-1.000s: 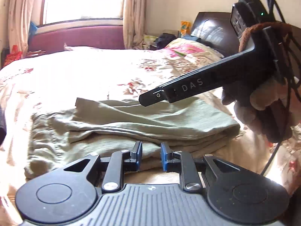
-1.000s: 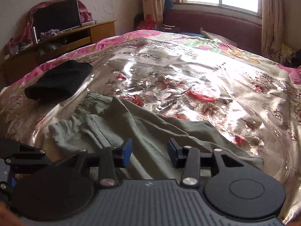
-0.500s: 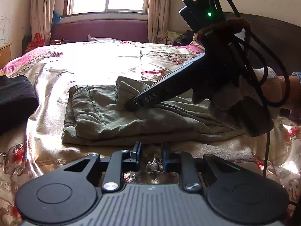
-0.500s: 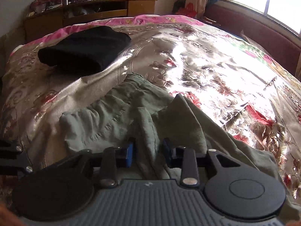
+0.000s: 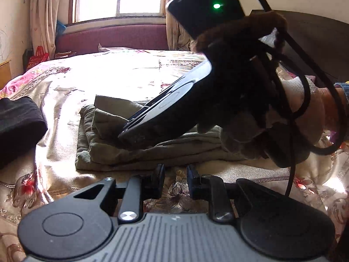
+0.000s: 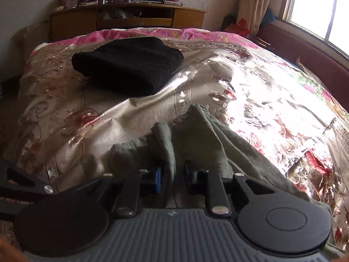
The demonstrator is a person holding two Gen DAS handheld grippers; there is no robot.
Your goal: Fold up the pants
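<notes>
The olive-green pants [image 5: 130, 144] lie folded in a flat stack on the floral bed cover. In the left wrist view my right gripper [image 5: 130, 131] presses down on top of the stack from the right. In the right wrist view its jaws [image 6: 172, 174] are narrow with a fold of the green pants [image 6: 196, 135] between them. My left gripper [image 5: 173, 180] hovers just in front of the stack's near edge, jaws slightly apart and empty.
A folded black garment [image 6: 128, 63] lies on the bed cover [image 6: 250, 100] to the left of the pants, also in the left wrist view [image 5: 17, 126]. A wooden cabinet [image 6: 128, 21] stands beyond the bed. A window and maroon bench [image 5: 113, 37] are behind.
My right gripper has moved across the pants toward their waistband end and closed on a fold. My left gripper has backed off the stack's edge and swung to face the window.
</notes>
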